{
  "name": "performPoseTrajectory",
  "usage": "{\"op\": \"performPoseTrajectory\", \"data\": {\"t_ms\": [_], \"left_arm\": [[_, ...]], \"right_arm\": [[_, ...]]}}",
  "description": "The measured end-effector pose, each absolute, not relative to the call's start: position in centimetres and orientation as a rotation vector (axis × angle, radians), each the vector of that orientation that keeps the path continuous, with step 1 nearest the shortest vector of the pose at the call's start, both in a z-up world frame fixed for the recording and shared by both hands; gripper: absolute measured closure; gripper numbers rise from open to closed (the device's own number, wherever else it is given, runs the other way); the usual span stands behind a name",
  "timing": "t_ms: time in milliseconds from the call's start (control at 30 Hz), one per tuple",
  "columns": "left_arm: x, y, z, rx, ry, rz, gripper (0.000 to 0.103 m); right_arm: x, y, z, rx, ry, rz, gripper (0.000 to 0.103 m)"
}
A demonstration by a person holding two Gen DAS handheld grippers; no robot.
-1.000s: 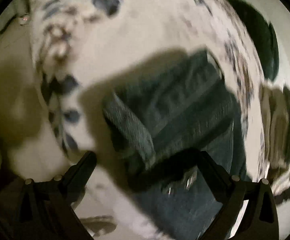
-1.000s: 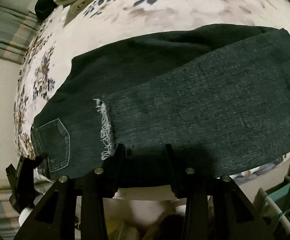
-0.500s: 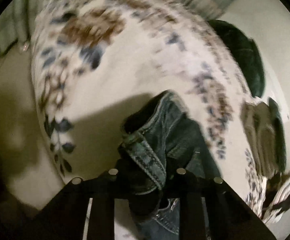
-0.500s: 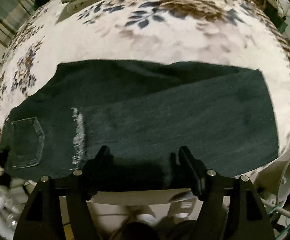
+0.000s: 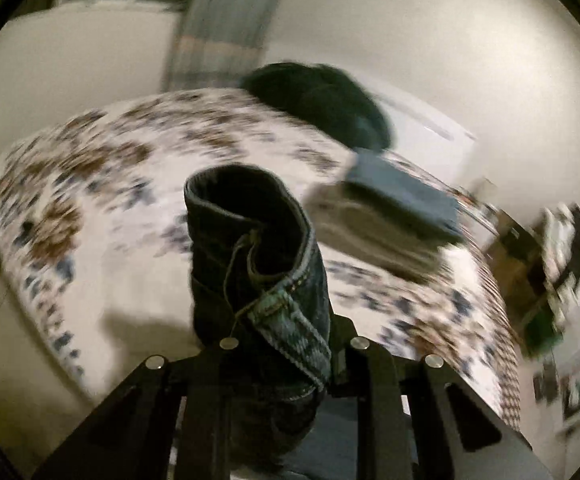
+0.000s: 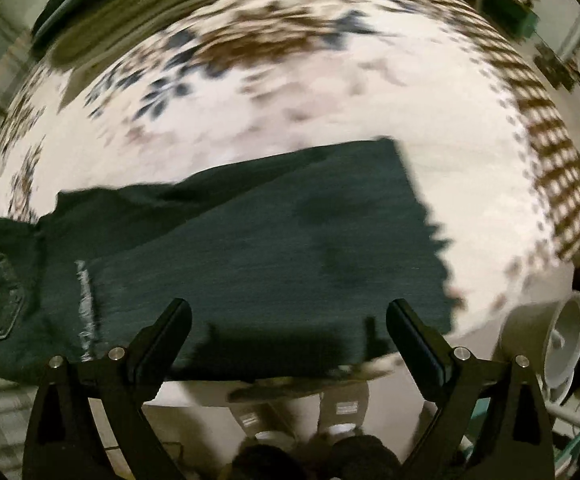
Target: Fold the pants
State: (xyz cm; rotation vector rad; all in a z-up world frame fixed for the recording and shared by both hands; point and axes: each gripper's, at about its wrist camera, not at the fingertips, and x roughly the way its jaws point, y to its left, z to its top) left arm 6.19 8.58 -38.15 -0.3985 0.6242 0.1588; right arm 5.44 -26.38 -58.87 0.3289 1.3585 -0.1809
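Dark blue jeans (image 6: 273,248) lie folded lengthwise on the floral bed (image 6: 290,92), legs to the right, back pocket at the far left edge. My right gripper (image 6: 287,320) is open and empty, above the near edge of the legs. My left gripper (image 5: 285,344) is shut on the jeans' waistband (image 5: 257,256), which stands up bunched between the fingers, lifted above the bed (image 5: 101,200).
A dark garment (image 5: 322,100) and a folded stack of clothes (image 5: 394,204) sit at the far side of the bed. A white fan (image 6: 562,332) stands on the floor at the right beside the bed. Walls and a curtain are behind.
My left gripper closed on the waistband and lifted it off the bed. My right gripper opened wider and pulled back from the legs; both views swung.
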Motion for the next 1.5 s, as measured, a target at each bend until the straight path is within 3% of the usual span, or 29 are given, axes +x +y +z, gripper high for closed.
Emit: {"op": "performPoseTrajectory", "data": {"t_ms": [200,533,967,1067,1167,1233,1500], "left_arm": [[7.0,-1.9,-39.1,-0.267,0.671,-0.08,0.086],[7.3,-15.4,-48.1,-0.121,0.902,-0.305,0.087],[7.6,-20.0,-51.9,-0.03,1.087,-0.305,0.082],[7.9,-20.1,-51.8,-0.017,1.133,-0.313,0.076],[7.9,-19.7,-51.0,-0.025,1.16,-0.36,0.056],[7.6,-19.0,-49.8,-0.03,1.15,-0.376,0.01],[8.4,-11.9,-47.5,-0.026,1.153,-0.191,0.007]], "right_arm": [[3.8,-32.2,-58.4,0.378,1.352,-0.284,0.004],[1.1,-41.8,-59.5,0.439,1.352,-0.445,0.004],[0.0,-46.3,-60.6,0.452,1.372,-0.472,0.004],[0.5,-46.7,-60.1,0.475,1.364,-0.423,0.004],[1.6,-47.2,-59.1,0.491,1.342,-0.348,0.004],[2.5,-47.4,-58.3,0.523,1.317,-0.29,0.004],[7.4,-46.1,-58.7,0.763,1.289,0.007,0.004]]}}
